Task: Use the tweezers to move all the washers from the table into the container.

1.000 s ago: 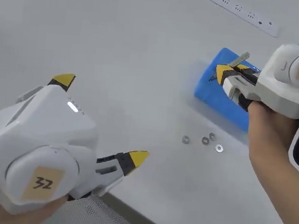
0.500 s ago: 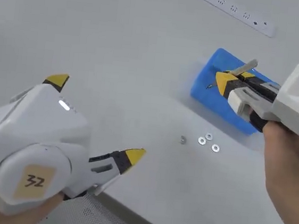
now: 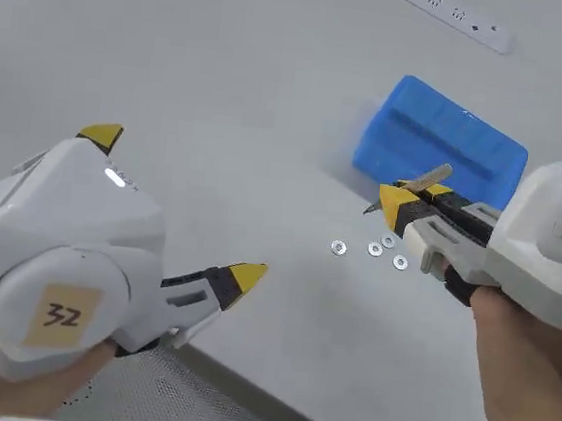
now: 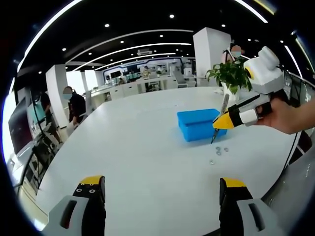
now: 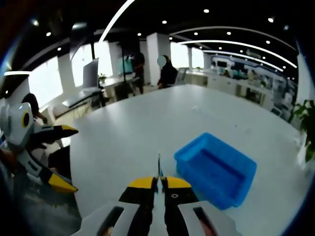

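Note:
Several small metal washers [image 3: 374, 249] lie on the white table [image 3: 224, 84], just in front of the blue container [image 3: 440, 137]. My right gripper [image 3: 395, 197] is shut on the tweezers [image 3: 431, 176], whose thin tip hangs a little above and behind the washers. In the right gripper view the jaws [image 5: 159, 184] are pressed together on the tweezers [image 5: 159, 169], with the container [image 5: 216, 169] to their right. My left gripper [image 3: 174, 205] stands open and holds nothing at the near left. From the left gripper view [image 4: 162, 186], the right gripper [image 4: 229, 119] hovers over the washers [image 4: 219, 151] beside the container [image 4: 199, 123].
A white power strip [image 3: 448, 9] lies at the table's far edge. The table's near edge [image 3: 270, 410] runs below the left gripper. A potted plant [image 4: 231, 73] stands behind the container, and people stand far off in the hall.
My right gripper with the tweezers has come off the container toward me and down, and now hangs by the washers. The left gripper has stayed open in place.

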Action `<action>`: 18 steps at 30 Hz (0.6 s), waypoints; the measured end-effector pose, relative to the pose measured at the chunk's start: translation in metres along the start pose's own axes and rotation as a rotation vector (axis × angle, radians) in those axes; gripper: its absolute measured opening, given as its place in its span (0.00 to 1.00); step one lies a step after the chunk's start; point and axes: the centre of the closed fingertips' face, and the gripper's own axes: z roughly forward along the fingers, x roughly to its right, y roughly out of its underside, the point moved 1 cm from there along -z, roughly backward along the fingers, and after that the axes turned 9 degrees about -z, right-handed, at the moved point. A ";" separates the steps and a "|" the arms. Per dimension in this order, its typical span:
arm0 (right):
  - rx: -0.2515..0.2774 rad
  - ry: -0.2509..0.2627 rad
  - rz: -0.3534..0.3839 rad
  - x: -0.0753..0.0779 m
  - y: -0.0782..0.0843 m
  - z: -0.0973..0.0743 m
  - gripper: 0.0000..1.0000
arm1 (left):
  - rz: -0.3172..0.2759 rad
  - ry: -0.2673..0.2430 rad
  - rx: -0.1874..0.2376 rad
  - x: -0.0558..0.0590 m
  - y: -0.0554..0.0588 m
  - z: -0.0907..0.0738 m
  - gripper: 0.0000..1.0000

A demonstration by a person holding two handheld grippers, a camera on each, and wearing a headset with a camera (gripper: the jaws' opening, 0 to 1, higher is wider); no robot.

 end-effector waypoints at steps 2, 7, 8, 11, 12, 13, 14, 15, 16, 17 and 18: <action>-0.003 -0.009 0.001 -0.002 0.002 0.001 0.04 | 0.003 -0.001 -0.002 0.000 0.000 0.000 0.99; -0.030 -0.036 -0.041 -0.013 0.012 0.006 0.04 | 0.005 0.000 -0.004 0.000 0.001 0.000 0.99; -0.038 -0.043 -0.050 -0.015 0.015 0.008 0.04 | 0.004 -0.001 -0.005 0.000 0.001 0.000 0.99; -0.051 -0.061 -0.059 -0.019 0.020 0.012 0.04 | 0.007 0.000 -0.007 0.000 0.002 0.000 0.99; -0.053 -0.064 -0.064 -0.020 0.021 0.013 0.04 | 0.007 0.000 -0.007 0.000 0.001 0.000 0.99; -0.060 -0.070 -0.071 -0.022 0.024 0.014 0.04 | 0.006 0.000 -0.009 0.000 0.002 0.000 0.99; -0.065 -0.071 -0.075 -0.022 0.025 0.015 0.04 | 0.007 0.000 -0.011 0.000 0.002 0.000 0.99; -0.069 -0.072 -0.078 -0.021 0.027 0.016 0.04 | 0.009 -0.002 -0.013 0.000 0.003 0.000 0.99; -0.069 -0.071 -0.079 -0.021 0.027 0.016 0.04 | 0.011 -0.002 -0.015 0.000 0.003 0.000 0.99; -0.069 -0.071 -0.077 -0.020 0.028 0.016 0.04 | 0.011 -0.002 -0.016 0.000 0.003 0.000 0.99; -0.073 -0.073 -0.070 -0.020 0.029 0.017 0.04 | 0.011 -0.003 -0.017 0.000 0.003 0.000 0.99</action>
